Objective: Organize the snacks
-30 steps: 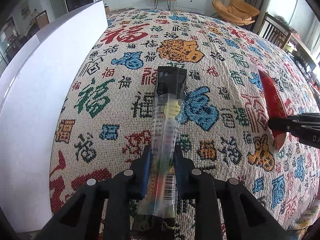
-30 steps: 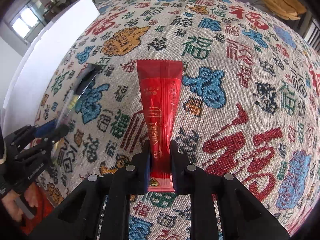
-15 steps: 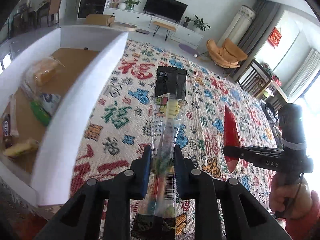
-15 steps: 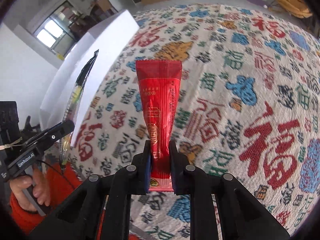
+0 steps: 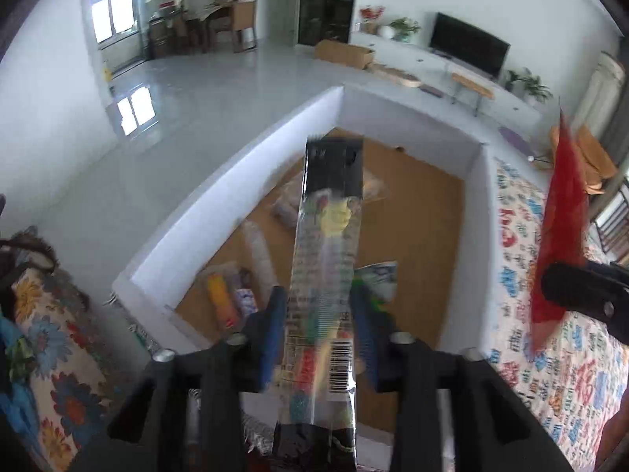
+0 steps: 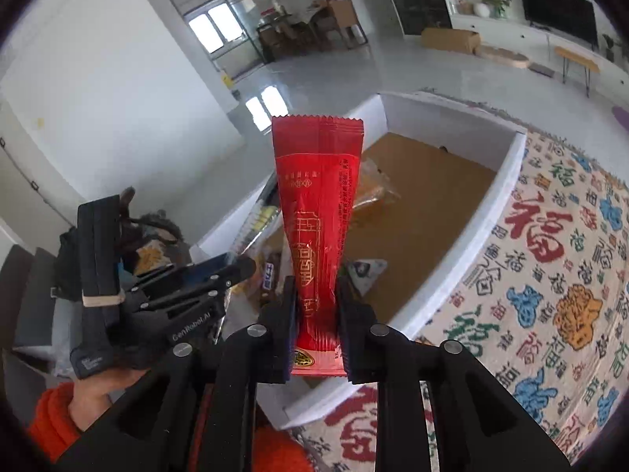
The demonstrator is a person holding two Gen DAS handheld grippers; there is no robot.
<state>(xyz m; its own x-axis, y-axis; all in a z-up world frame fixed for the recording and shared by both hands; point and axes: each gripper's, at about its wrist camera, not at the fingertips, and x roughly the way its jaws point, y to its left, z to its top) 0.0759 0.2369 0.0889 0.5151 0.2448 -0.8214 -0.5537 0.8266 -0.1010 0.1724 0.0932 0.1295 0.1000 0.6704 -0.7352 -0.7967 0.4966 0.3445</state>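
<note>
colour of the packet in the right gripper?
Red packet with gold print; clearest in right wrist view.

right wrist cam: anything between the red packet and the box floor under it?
Nothing in the way. In the right wrist view the red packet hangs above the box, with only loose snacks lying on the brown floor below.

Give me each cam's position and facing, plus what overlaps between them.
Left wrist: sits on the left gripper, looking along its fingers down into the white box; a clear snack stick is clamped between them, and the right gripper shows at the right edge.
Right wrist: sits on the right gripper, facing the same box over the patterned cloth, holding a red packet; the left gripper and a hand show on its left.
Shared: box, both grippers, both snacks.
</note>
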